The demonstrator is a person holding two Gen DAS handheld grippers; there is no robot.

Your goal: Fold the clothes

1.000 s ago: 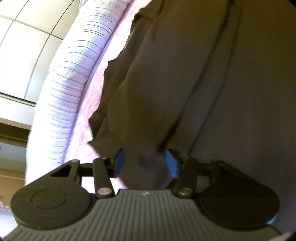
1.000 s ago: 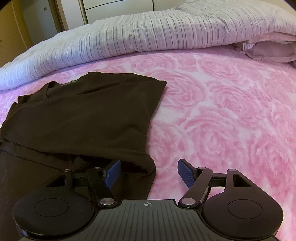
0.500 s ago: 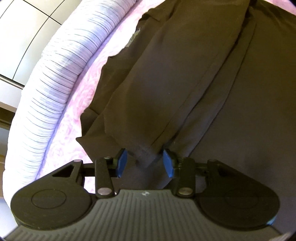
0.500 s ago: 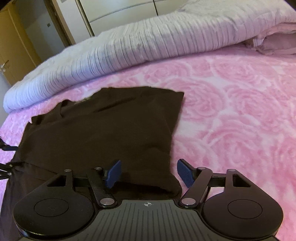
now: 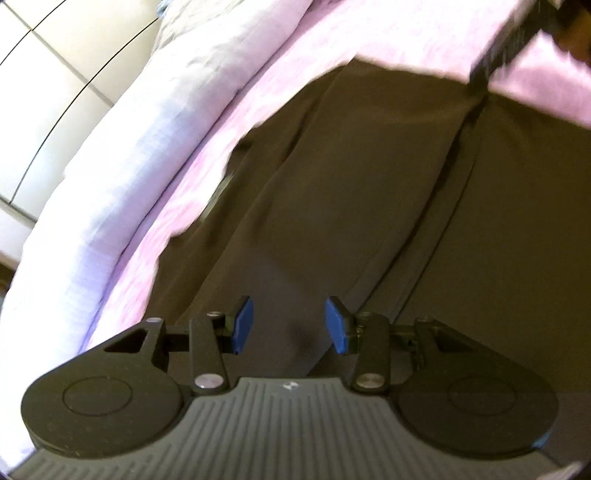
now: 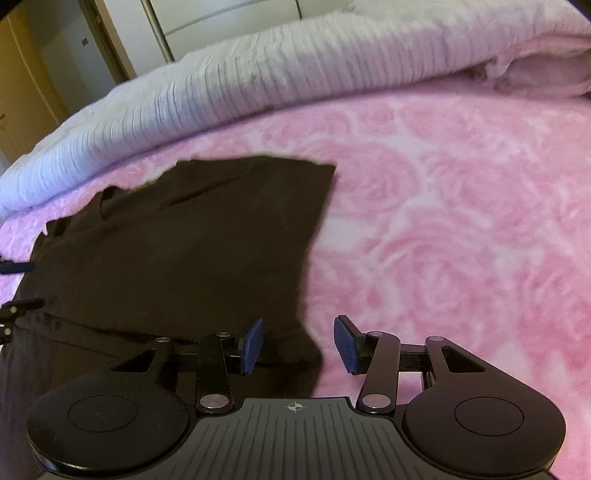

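A dark brown garment point(image 6: 207, 243) lies partly folded on the pink rose-patterned bed cover point(image 6: 461, 206). In the left wrist view the garment point(image 5: 369, 192) fills the middle, with long folds running away from me. My left gripper point(image 5: 289, 326) is open, its blue pads on either side of a fold edge, close above the cloth. My right gripper point(image 6: 299, 345) is open over the garment's near right corner. The right gripper also shows at the top right of the left wrist view point(image 5: 517, 37), and the left gripper's fingertips point(image 6: 14, 306) show at the left edge of the right wrist view.
A rolled white ribbed duvet point(image 6: 277, 81) runs along the far side of the bed, with a pillow point(image 6: 535, 74) at its right end. White wardrobe doors point(image 6: 229, 18) and a wooden door point(image 6: 22, 92) stand behind. The duvet also shows in the left wrist view point(image 5: 155, 140).
Both grippers have pulled back from the garment while staying open. The right gripper's jaws have narrowed somewhat. More pink cover shows around the garment in both views.
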